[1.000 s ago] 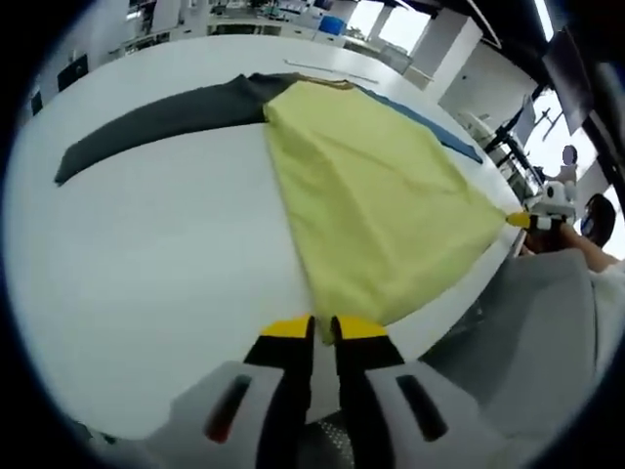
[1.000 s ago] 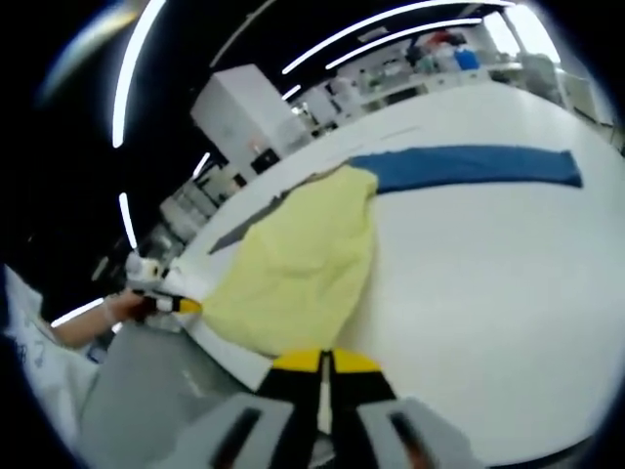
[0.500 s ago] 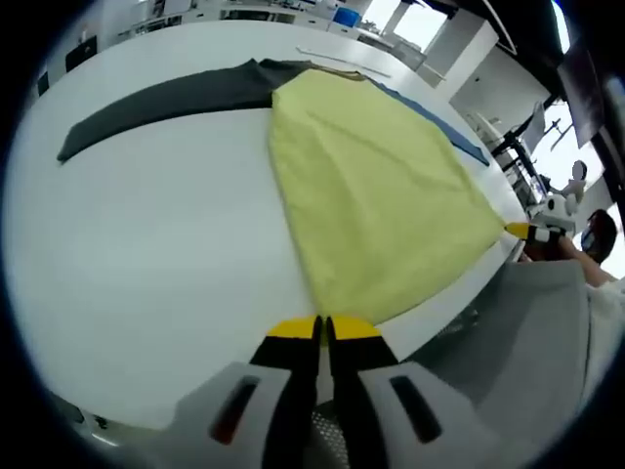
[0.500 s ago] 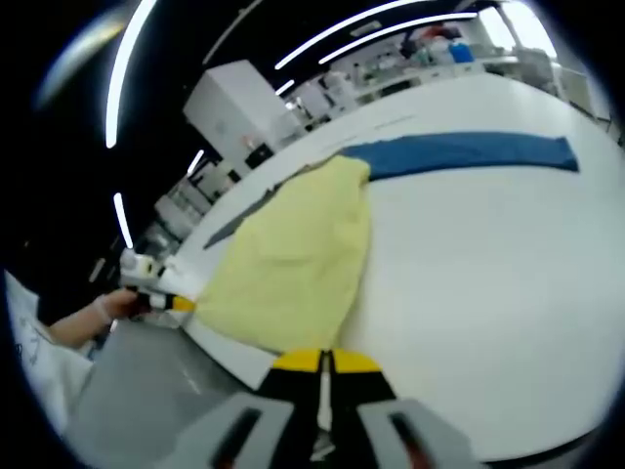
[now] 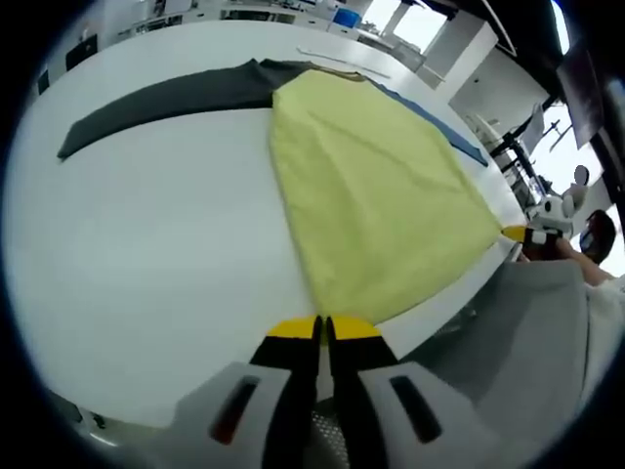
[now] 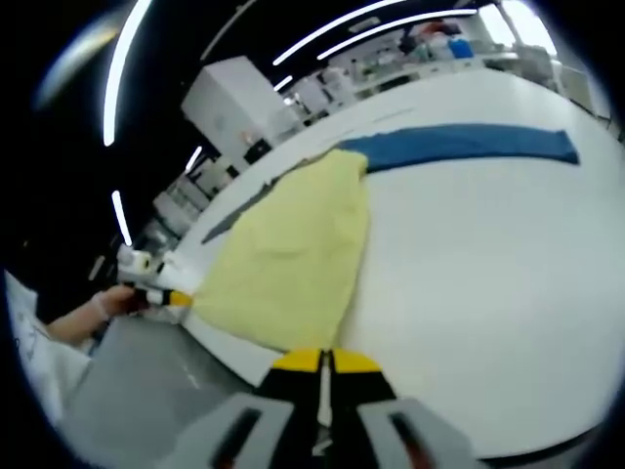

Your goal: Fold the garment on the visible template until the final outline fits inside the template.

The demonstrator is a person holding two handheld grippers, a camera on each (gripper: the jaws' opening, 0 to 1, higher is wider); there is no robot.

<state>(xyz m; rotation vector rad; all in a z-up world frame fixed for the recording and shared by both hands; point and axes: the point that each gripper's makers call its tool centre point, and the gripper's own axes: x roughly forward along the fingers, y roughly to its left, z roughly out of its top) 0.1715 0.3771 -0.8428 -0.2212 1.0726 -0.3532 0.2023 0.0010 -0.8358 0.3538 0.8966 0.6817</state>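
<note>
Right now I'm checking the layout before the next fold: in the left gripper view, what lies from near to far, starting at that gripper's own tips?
left gripper → yellow garment → dark grey sleeve running off to the left at the garment's far end.

White table (image 5: 146, 244); ceiling strip lights (image 6: 122, 68)

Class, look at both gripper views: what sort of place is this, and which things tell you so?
Probably a lab or workshop, not a home. A large white table holds a yellow garment; behind it stand benches crowded with equipment, a white cabinet, and long strip lights overhead.
</note>
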